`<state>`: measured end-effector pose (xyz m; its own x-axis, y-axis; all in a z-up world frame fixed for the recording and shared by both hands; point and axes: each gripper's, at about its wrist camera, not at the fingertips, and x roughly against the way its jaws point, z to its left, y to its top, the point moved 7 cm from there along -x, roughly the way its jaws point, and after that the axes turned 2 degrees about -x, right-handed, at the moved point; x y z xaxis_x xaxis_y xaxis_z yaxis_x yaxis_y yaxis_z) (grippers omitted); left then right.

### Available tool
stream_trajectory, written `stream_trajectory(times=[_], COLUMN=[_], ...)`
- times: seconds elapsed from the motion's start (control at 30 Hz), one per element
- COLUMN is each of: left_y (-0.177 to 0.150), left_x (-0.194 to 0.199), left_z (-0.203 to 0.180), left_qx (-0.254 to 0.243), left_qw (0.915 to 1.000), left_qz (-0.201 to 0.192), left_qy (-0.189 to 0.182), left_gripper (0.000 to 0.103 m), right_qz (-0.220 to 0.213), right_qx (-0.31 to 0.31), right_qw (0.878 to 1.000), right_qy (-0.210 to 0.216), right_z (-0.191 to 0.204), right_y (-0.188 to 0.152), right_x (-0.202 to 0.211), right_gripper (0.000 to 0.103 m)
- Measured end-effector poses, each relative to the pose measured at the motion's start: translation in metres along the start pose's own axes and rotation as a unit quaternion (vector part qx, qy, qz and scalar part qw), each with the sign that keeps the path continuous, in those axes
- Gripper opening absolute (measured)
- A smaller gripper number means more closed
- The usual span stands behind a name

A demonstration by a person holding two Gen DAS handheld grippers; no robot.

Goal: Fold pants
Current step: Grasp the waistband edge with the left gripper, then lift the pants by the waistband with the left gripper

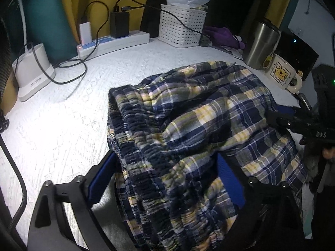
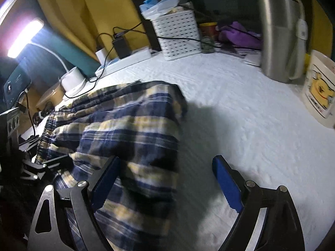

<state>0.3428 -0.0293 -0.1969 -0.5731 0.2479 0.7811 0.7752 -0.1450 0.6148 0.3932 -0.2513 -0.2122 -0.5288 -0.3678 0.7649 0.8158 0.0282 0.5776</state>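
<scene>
The plaid pants [image 1: 188, 117], navy, yellow and white, lie bunched on the white quilted surface [image 1: 62, 125]. In the left wrist view my left gripper [image 1: 165, 173] is open, with the elastic waistband draped between its blue-padded fingers [image 1: 100, 179]. The right gripper's black body [image 1: 303, 123] shows at the right edge over the cloth. In the right wrist view my right gripper [image 2: 167, 177] is open, its left finger [image 2: 106, 177] against the pants [image 2: 129, 125], its right finger [image 2: 228, 184] over bare quilt. The view is motion-blurred.
At the back stand a white power strip with chargers [image 1: 113, 41], a white basket [image 1: 182, 27], a steel tumbler [image 1: 259, 44] and a cartoon mug [image 1: 282, 73]. A white lamp base [image 1: 33, 71] and cables [image 1: 69, 73] sit at left.
</scene>
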Motion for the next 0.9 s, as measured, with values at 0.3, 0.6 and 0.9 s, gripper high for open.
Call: stream_trajectory(times=[0.3, 0.6, 0.9], left_y=[0.001, 0.01, 0.02], left_x=[0.0, 0.02, 0.061], left_z=[-0.018, -0.032, -0.046], left_qx=[-0.039, -0.061, -0.077], left_qw=[0.9991, 0.9976, 0.9941], left_qz=[-0.002, -0.027, -0.071], left_qy=[-0.013, -0.022, -0.026], left_gripper=[0.049, 0.032, 0.031], right_qz=[0.016, -0.005, -0.047], right_qx=[0.085, 0.091, 0.106], right_qw=[0.996, 0.995, 0.993], right_qy=[0.036, 0.028, 0.022], right_z=[0.043, 0.051, 0.072], right_y=[-0.001, 0.001, 0.011], right_x=[-0.016, -0.002, 0.037], right_gripper=[0.066, 0.029, 0.02])
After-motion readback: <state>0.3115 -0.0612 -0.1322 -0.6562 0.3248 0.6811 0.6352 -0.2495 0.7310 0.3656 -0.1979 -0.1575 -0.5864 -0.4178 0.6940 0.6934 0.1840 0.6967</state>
